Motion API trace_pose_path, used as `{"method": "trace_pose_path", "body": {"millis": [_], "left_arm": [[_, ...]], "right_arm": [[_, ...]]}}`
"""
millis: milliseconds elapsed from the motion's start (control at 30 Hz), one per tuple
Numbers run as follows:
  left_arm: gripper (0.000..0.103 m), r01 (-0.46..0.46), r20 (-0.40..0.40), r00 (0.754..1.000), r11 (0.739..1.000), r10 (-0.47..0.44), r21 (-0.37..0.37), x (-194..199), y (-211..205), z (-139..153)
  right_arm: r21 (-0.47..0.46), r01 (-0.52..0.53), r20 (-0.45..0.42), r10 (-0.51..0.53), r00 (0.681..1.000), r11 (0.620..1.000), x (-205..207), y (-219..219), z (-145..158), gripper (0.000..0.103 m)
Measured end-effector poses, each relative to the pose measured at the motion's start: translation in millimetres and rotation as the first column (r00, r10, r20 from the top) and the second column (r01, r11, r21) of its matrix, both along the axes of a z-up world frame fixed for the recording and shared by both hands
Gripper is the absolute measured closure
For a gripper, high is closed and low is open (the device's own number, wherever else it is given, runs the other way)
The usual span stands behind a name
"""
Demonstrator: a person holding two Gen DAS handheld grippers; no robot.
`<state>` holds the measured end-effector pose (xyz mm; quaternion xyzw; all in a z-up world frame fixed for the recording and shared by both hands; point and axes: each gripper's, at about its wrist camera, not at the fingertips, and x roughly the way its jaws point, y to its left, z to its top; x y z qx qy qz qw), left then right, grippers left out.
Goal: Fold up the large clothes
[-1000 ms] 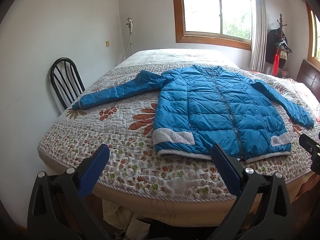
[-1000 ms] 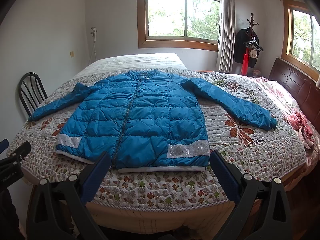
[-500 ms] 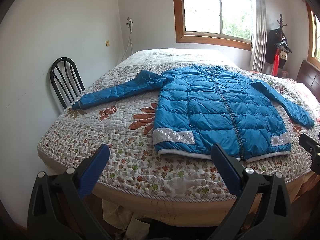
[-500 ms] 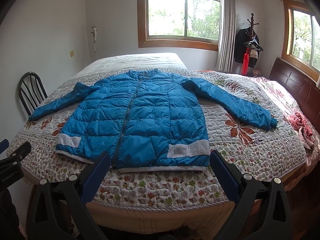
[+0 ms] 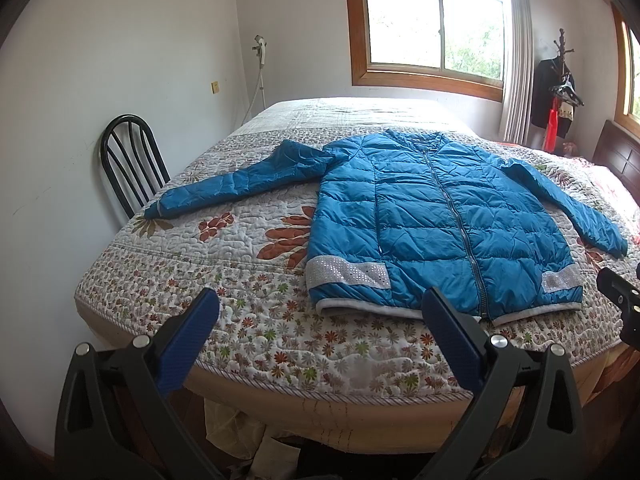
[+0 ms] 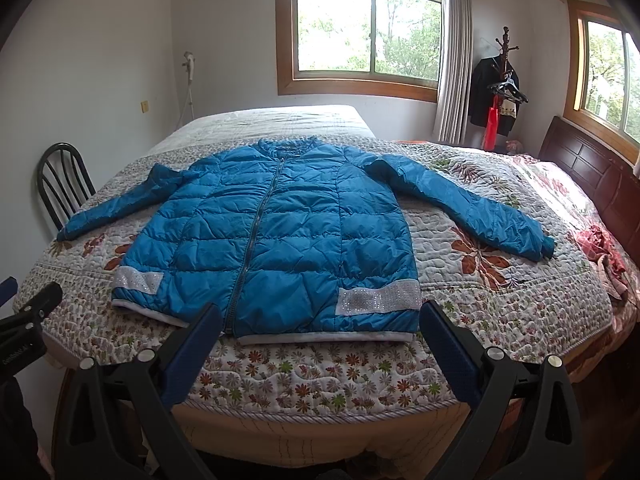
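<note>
The blue quilted jacket (image 6: pixel 276 240) is spread flat, zipped, sleeves outstretched, on the floral bedspread (image 6: pixel 500 312), while the left gripper (image 5: pixel 320 340) and right gripper (image 6: pixel 320 344) are held short of its hem, fingers spread wide, nothing gripped.

Jacket (image 6: pixel 276 236): flat on the bed (image 6: pixel 460 344), front up, hem toward the near edge, collar toward the far side; sleeves spread out left and right. Chair (image 5: pixel 130 164): beside the bed's left edge, against the wall. Window (image 6: pixel 366 26): in the far wall behind the bed. Coat stand (image 6: pixel 502 84): far right corner. Headboard (image 6: pixel 596 168): along the bed's right side. Small crumpled cloth (image 6: pixel 604 248): on the bed at right, near the headboard.
</note>
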<state>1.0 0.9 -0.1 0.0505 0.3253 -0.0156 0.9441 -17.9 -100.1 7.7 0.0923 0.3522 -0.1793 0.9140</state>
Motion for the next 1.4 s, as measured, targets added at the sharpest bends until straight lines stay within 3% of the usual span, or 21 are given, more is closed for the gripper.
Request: {"method": "trace_pose_path", "body": {"millis": [1167,1400], "left_arm": [[0.003,0.004,0.000,1.000,1.000,-0.004,-0.008,1.5,1.3,-0.5],[0.003,0.004,-0.021,1.000,0.999,-0.005,-0.040,26.5,4.4,-2.0]], "right_arm": [[0.021,-0.026,0.008,0.026,1.000,0.999,-1.4,0.1,2.2,0.004],[0.081,-0.022,-0.014,0.023,1.000,0.996,17.3,-41.1,-2.4,0.004]]}}
